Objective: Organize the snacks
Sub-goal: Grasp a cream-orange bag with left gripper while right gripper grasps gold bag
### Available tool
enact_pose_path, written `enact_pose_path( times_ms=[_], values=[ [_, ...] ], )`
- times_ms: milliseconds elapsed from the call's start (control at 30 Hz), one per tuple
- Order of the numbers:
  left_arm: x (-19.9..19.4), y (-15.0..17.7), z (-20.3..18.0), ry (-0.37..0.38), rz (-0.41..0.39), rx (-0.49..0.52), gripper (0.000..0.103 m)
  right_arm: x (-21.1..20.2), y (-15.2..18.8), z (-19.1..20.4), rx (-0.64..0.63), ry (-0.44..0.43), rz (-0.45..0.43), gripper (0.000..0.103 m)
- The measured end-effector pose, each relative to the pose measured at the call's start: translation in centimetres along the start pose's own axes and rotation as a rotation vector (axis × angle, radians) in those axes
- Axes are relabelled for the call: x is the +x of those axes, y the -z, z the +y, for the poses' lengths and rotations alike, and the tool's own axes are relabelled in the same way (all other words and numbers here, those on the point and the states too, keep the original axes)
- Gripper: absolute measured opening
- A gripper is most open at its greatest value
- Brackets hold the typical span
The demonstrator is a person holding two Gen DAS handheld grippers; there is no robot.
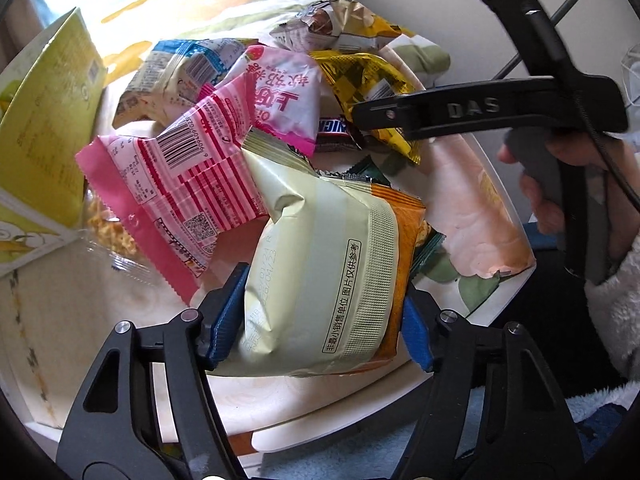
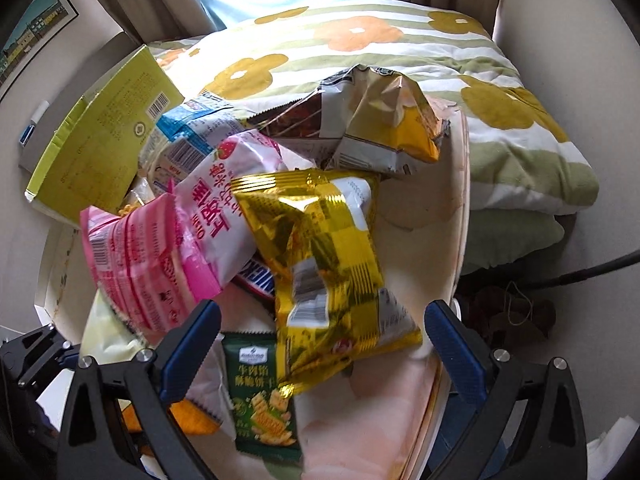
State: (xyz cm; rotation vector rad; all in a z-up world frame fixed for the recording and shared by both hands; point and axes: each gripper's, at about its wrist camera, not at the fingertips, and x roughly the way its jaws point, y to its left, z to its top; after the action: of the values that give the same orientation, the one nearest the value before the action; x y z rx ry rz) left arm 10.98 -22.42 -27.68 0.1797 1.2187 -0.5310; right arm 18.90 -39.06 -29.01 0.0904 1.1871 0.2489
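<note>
At the near edge of the snack pile [image 1: 248, 128], the pale green packet [image 1: 316, 280] sits clamped between the left gripper [image 1: 320, 320] fingers. Beyond it, the right gripper [image 2: 320, 344] is spread wide over the gold packet [image 2: 324, 256]. Lifting may drag the overlapping pink packet [image 1: 180, 184] off the tabletop [image 1: 80, 320].

pale green packet [image 1: 320, 264] with an orange edge; pink-and-white striped packet [image 1: 176, 184]; shiny gold checked packet [image 2: 324, 256]; dark green biscuit sachet [image 2: 260, 392]; yellow-green box [image 2: 100, 148]; quilt [image 2: 400, 56] (white, green stripes, orange and mustard flowers).
</note>
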Motion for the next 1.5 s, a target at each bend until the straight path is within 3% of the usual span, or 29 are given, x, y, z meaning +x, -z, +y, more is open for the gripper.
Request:
enact_pose_path(
  times_ms=[167,300,433,667,1000,1267,1500],
  values=[
    [-0.4,0.1,0.0,-0.009,-0.005,0.004,0.064,1.0,-1.2,-0.2,-0.021,-0.018,0.013,0.097],
    [-0.7,-0.1,0.4,-0.014,-0.008,-0.015,0.064,1.9,-1.5,-0.1,-0.037,-0.026,0.039,0.070],
    [-1.1,-0.1,0.7,-0.014,-0.011,-0.032,0.064,2.1,-1.2,0.3,-0.059,-0.007,0.030,0.061],
    [-2.2,0.2,0.9,-0.013,-0.023,-0.046,0.064,1.1,-0.2,0.7,-0.058,-0.002,0.012,0.054],
    [-6.4,-0.1,1.5,-0.003,-0.115,-0.110,0.064,-4.8,0.3,3.0,-0.064,0.000,-0.075,0.053],
    [-11.2,-1.3,4.2,-0.034,-0.209,-0.202,0.064,-10.0,-1.7,6.3,-0.131,-0.051,-0.167,0.053],
    [-16.3,-3.6,9.2,-0.072,-0.329,-0.268,0.064,-12.9,-5.0,11.1,-0.208,-0.084,-0.251,0.053]
  ],
)
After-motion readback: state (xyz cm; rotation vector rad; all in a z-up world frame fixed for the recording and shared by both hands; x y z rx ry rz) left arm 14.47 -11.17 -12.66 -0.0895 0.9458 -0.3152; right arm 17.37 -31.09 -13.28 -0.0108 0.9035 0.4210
